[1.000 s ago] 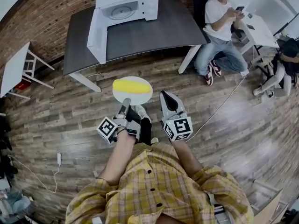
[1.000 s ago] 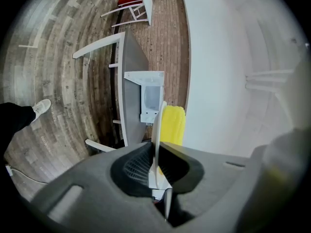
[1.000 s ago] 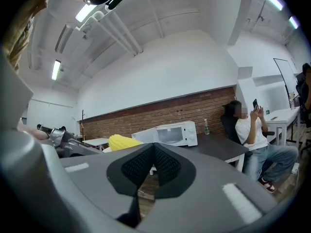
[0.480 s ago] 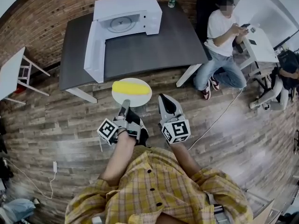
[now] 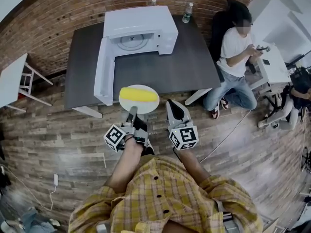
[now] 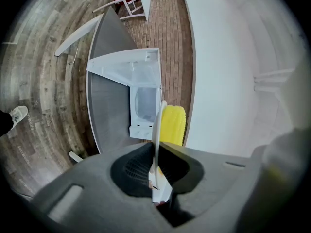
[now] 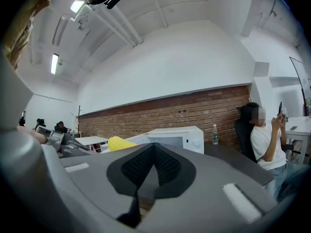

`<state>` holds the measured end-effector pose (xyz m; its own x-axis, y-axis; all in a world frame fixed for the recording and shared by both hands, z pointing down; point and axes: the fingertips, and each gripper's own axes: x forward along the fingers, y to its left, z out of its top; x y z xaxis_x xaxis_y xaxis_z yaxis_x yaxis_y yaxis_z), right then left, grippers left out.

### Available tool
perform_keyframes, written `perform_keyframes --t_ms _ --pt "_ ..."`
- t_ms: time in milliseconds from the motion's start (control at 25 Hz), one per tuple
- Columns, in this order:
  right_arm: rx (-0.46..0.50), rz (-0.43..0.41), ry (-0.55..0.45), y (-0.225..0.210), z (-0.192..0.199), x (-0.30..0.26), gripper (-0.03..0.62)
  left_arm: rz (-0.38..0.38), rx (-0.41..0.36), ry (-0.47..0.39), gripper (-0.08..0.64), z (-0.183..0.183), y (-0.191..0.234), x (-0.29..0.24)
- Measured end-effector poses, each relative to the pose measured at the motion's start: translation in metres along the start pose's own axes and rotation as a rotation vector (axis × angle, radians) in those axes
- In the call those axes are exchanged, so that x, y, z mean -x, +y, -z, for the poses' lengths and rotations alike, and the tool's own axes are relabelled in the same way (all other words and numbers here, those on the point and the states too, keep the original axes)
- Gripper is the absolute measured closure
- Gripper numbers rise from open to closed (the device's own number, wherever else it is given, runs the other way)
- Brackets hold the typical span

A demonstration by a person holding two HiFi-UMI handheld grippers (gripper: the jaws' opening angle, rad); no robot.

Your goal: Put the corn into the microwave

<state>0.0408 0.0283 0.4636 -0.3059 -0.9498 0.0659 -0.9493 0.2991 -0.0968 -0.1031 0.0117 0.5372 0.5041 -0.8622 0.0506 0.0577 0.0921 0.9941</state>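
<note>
A yellow corn cob lies on a white plate. My left gripper is shut on the plate's near rim and holds it level over the front edge of the dark table. In the left gripper view the plate runs edge-on between the jaws, with the corn beside it. The white microwave stands at the back of the table with its door swung open to the left. My right gripper hangs shut and empty to the right of the plate. From the right gripper view the corn and microwave lie ahead.
A water bottle stands at the table's back right corner. A person sits on a chair right of the table, and another sits at the far right. A small white table is on the left. A cable crosses the wooden floor.
Both grippers and the plate with corn have come forward to the table. The plate was over the floor and now reaches the table's front edge by the open door.
</note>
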Motion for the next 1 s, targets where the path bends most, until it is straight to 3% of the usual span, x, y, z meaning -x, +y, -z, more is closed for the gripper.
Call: perform_keyframes --t_ms 160,440,800,1000 --pt "-0.004 0.001 -0.023 -0.011 -0.012 -0.03 0.586 -0.02 -0.041 0.013 0.534 -0.017 -0.002 -0.026" --pt "0.024 0.028 -0.013 -0.018 -0.011 -0.06 0.586 0.028 0.003 0.01 0.534 -0.03 -0.011 -0.061" --pt "0.019 0.044 0.001 -0.035 -0.009 -0.075 0.586 -0.004 0.021 0.034 0.534 -0.029 -0.001 -0.079" --pt "0.009 0.01 0.011 -0.046 -0.006 -0.104 0.586 -0.014 0.011 0.014 0.534 -0.036 0.002 -0.1"
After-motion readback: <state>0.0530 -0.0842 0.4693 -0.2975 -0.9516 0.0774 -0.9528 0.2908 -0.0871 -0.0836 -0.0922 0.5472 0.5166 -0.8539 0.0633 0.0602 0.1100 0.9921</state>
